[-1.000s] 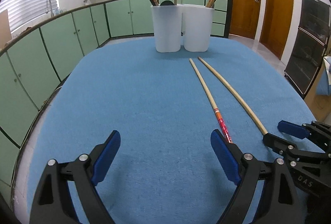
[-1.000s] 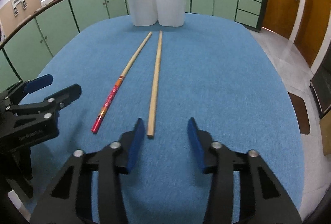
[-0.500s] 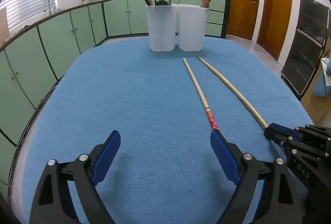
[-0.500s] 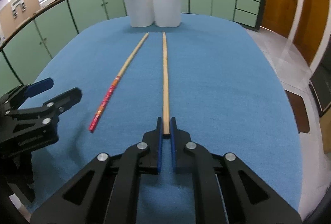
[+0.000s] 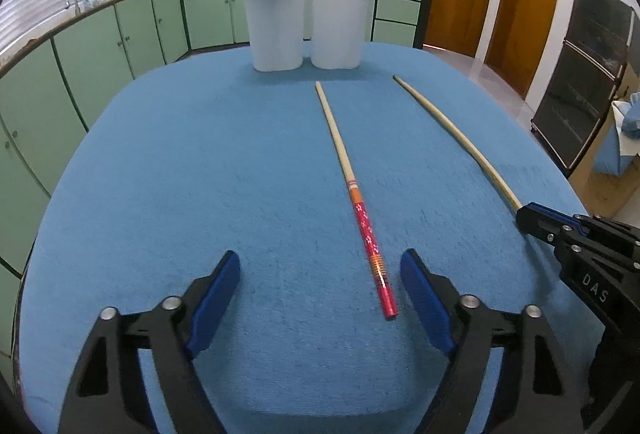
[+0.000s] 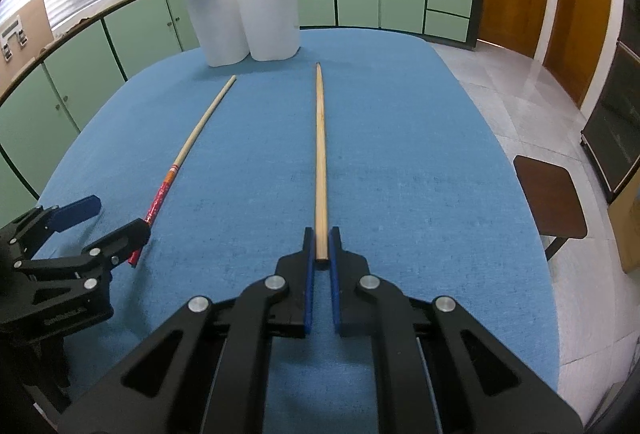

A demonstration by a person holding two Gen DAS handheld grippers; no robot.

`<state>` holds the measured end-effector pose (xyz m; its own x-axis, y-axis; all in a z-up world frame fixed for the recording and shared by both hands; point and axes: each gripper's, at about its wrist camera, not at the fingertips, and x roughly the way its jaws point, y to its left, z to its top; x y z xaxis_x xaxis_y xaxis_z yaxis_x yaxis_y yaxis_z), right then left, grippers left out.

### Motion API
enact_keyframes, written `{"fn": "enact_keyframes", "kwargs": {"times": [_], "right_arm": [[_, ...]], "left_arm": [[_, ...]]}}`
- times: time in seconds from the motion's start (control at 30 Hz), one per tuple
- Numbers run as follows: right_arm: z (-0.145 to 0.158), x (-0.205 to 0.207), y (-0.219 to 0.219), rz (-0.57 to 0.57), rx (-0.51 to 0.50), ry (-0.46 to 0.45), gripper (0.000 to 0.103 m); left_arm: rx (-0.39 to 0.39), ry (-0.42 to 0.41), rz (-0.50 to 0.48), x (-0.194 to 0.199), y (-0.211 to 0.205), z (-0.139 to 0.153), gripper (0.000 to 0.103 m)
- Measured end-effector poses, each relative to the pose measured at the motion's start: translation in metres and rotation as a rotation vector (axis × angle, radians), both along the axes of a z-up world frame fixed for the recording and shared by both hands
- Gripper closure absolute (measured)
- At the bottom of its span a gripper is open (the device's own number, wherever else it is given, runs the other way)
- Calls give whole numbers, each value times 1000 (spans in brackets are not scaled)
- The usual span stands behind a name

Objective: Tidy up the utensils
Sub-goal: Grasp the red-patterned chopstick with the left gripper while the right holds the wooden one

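**A:** Chopsticks first: where are they?

**Me:** Two lie loose on the blue desk (image 5: 168, 161). The plain wooden chopstick (image 6: 321, 153) runs toward twelve o'clock in my right view, and my right gripper (image 6: 321, 262) has its jaws pressed together, pinching the near end. The red-handled chopstick (image 5: 362, 209) lies between my left gripper's (image 5: 320, 290) spread jaws, closer to the three o'clock pad; those jaws are closing, but no pad touches it yet.

**A:** And the goal?

**Me:** I judge it's the white twin-cup holder (image 5: 306, 25) at twelve o'clock, already carrying several utensils.

**A:** How do you do this step well?

**Me:** On the left, centre the red handle between the pads before they meet, or the stick may roll or skid on the cloth. Grip just ahead of the butt end, not on the very tip. On the right, the hold is far back, so the long end will likely droop; I'd lift slowly and keep the wrist steady.

**A:** Risk?

**Me:** The two grippers sit near each other, at about three o'clock from the left one; I'd keep them apart when lifting.
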<state>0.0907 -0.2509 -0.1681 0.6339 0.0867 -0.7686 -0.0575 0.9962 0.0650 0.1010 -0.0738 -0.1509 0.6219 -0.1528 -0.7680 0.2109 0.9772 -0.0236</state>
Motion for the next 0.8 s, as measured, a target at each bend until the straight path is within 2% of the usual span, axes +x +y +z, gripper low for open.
{"fn": "enact_keyframes", "kwargs": {"times": [0.17, 0.37, 0.43, 0.57, 0.67, 0.8], "right_arm": [[-1, -1, -2, -2, 12, 3, 97], [-1, 0, -2, -3, 18, 5, 97], [-1, 0, -2, -3, 19, 6, 97], [-2, 1, -2, 1, 19, 9, 97], [-2, 2, -2, 1, 19, 11, 97], [-2, 3, 0, 3, 13, 14, 96]], "left_arm": [[15, 3, 1, -1, -2, -2, 46], [31, -6, -5, -1, -4, -2, 71], [35, -8, -8, -1, -5, -2, 75], [16, -6, -2, -2, -1, -2, 93], [7, -1, 5, 0, 1, -3, 94], [38, -6, 3, -1, -4, -3, 93]]}}
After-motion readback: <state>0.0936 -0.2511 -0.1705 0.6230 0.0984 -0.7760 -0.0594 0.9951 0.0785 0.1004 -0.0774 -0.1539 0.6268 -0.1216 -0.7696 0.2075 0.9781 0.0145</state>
